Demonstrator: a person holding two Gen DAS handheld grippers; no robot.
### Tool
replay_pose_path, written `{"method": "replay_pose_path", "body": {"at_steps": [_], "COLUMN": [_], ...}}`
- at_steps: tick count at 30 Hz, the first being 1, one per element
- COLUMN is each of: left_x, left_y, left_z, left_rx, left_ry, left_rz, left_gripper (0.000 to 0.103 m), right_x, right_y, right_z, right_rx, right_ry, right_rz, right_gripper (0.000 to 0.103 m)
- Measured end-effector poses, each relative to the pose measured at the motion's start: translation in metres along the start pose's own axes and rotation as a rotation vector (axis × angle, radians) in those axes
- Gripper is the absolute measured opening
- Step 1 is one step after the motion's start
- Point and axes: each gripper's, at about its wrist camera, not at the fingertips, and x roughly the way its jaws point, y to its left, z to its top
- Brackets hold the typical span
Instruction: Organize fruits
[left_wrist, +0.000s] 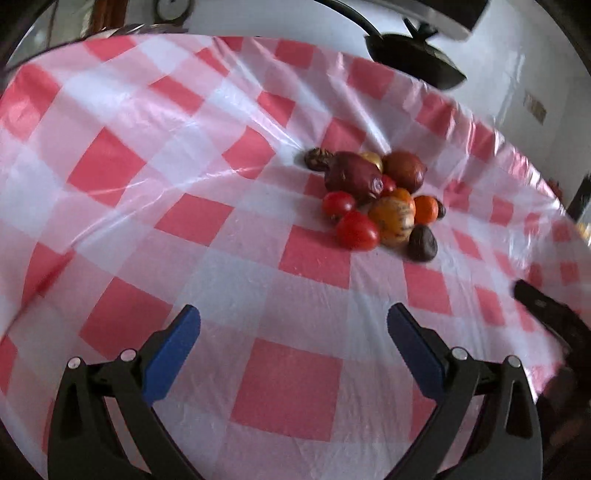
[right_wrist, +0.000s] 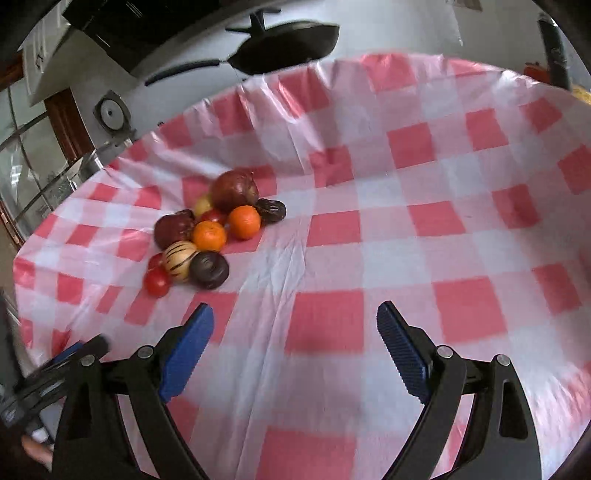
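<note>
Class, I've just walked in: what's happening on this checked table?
A person holds a claw in each hand above the red-and-white tablecloth. The left claw and right claw are both open and empty. The fruit pile sits bunched together, untouched, so sorting has not started.

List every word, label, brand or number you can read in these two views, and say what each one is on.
No text can be read in either view.
Small round sticker on the dark red oblong fruit: its marks are too blurred to read.
Pale plate on the white wall, in the left wrist view: too small and blurred to read.
</note>
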Motion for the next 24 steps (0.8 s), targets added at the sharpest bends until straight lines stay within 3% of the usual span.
{"method": "replay_pose_path", "body": {"at_steps": [2, 7, 9, 11, 15, 24], "left_x": [-0.001, 0.005, 0.005, 0.005, 0.006, 0.003], "left_y": [0.005, 0.008, 0.009, 0.010, 0.009, 0.011], "left_z": [-0.001, -0.001, -0.001, -0.001, -0.001, -0.002], "left_rx": [-0.027, -0.048, -0.053, -0.061, -0.056, -0.058], "left_ry": [0.004, 0.039, 0.039, 0.035, 0.038, 0.030], "left_rz": [-0.018, -0.047, -0.054, -0.057, -0.053, -0.059], "left_gripper": [0.101, 0.101, 0.101, 0.101, 0.101, 0.101], "right_x": [0.022, 0.063, 0.080, 0.095, 0.107, 0.133], "right_y": [0.004, 0.015, 0.018, 0.024, 0.033, 0.038], "right_z": [0.015, 0.047, 0.055, 0.058, 0.064, 0.084], "right_rx": [-0.001, -0.059, -0.089, -0.144, -0.215, -0.221], "right_ry": [0.028, 0.071, 0.110, 0.157, 0.167, 0.161], "right_rz": [0.026, -0.008, -0.063, -0.121, -0.115, -0.080], "right_gripper": [0.077, 0.061, 0.051, 0.049, 0.046, 0.045]}}
